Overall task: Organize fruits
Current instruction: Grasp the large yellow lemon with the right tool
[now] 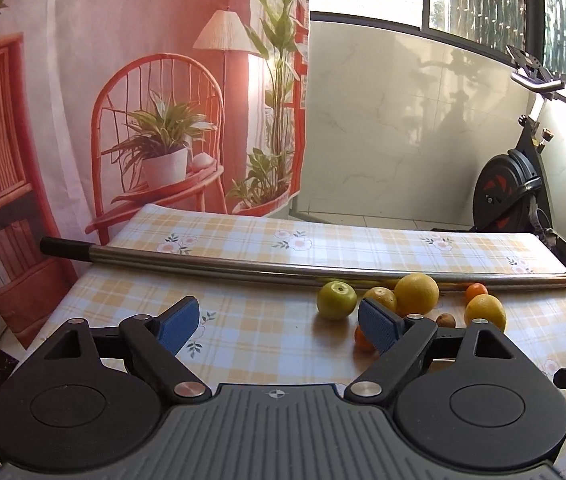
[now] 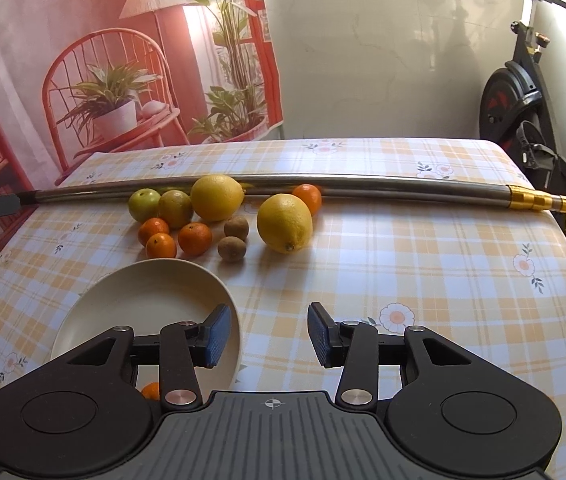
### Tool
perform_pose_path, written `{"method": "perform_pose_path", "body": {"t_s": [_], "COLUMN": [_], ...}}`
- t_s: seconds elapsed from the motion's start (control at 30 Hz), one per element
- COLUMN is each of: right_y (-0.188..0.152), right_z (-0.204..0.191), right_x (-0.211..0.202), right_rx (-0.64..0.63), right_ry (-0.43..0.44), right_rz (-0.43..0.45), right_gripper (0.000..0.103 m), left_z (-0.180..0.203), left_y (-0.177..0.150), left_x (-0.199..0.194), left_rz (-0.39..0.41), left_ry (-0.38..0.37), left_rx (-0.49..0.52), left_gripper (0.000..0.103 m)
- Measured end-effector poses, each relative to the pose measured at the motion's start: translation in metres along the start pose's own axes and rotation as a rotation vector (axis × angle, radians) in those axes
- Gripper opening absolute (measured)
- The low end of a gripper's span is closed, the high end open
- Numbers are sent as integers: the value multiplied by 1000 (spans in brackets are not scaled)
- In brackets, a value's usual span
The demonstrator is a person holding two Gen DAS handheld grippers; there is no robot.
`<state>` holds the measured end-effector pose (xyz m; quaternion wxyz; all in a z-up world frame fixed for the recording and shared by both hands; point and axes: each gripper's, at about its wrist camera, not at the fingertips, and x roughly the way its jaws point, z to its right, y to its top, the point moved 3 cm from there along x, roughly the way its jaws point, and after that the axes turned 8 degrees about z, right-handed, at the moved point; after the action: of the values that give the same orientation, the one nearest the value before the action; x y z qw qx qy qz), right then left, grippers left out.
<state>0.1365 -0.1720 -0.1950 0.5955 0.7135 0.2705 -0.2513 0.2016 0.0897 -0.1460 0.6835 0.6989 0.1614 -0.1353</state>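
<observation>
Fruits (image 2: 219, 216) lie beyond both low, level grippers, left gripper (image 1: 279, 326) and right gripper (image 2: 269, 336) spread, empty.

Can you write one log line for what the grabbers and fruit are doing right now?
left gripper: open, holding nothing | right gripper: open, holding nothing | plate: one tangerine | lemons: on table

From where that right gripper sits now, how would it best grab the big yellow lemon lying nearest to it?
Grip the big yellow lemon across its fat middle, coming down from above. It lies on its side, nub end toward the camera, so the middle gives the flattest hold. The open right gripper looks wide enough. Its right flank is free; two small brown kiwis sit to its left.
</observation>
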Motion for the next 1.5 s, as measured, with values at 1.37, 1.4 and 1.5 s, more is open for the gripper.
{"method": "perform_pose_path", "body": {"t_s": [1.37,1.4,1.5], "right_y": [44,43,41], "right_z": [23,24,25], "right_x": [162,164,170], "right_rx": [61,71,97], "right_ry": [10,12,16], "right_rz": [-14,-18,-35], "right_gripper": [68,68,66], "left_z": [-7,-8,-13], "left_y": [-23,-24,-26], "left_x": [48,48,51], "left_rz": [-123,-129,-160], "left_ry": [-57,-52,-36], "left_rx": [-44,-42,-67], "left_gripper": [94,94,94]}}
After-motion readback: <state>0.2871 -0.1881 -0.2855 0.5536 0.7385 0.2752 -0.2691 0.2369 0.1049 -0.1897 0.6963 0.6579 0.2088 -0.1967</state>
